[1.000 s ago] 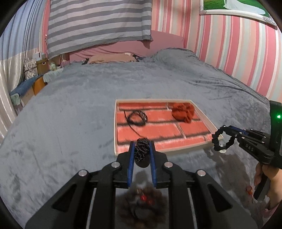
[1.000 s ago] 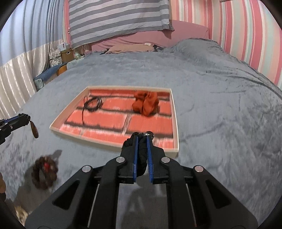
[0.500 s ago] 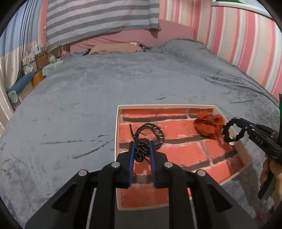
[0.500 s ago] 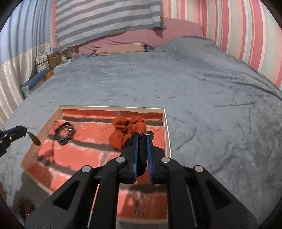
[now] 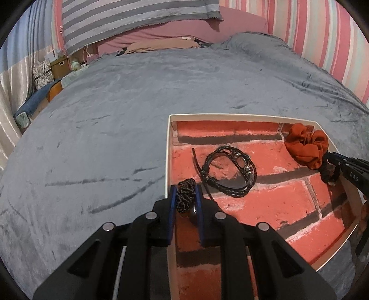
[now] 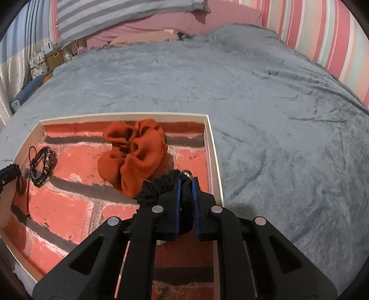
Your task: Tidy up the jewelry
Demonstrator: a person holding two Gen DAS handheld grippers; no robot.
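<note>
A shallow white-rimmed tray [image 5: 168,147] with a red brick-pattern floor lies on the grey bed; it also shows in the right wrist view [image 6: 213,147]. In it lie a black braided bracelet [image 5: 230,173] and an orange scrunchie [image 5: 306,147], also seen from the right [image 6: 133,152]. My left gripper [image 5: 185,196] is shut on a dark braided cord bracelet [image 5: 184,196] over the tray's left rim. My right gripper [image 6: 184,184] is shut on a black bead bracelet [image 6: 154,191] above the tray's right side, just in front of the scrunchie.
The grey plush blanket [image 5: 103,138] covers the bed all around the tray. Pink pillows and a striped cloth [image 5: 138,18] are at the headboard. Boxes and clutter [image 5: 53,67] stand beside the bed at far left. A striped wall runs along the right.
Both grippers have moved forward from the near side of the tray to over it, each still holding its bracelet. The furry item on the blanket has dropped out of view.
</note>
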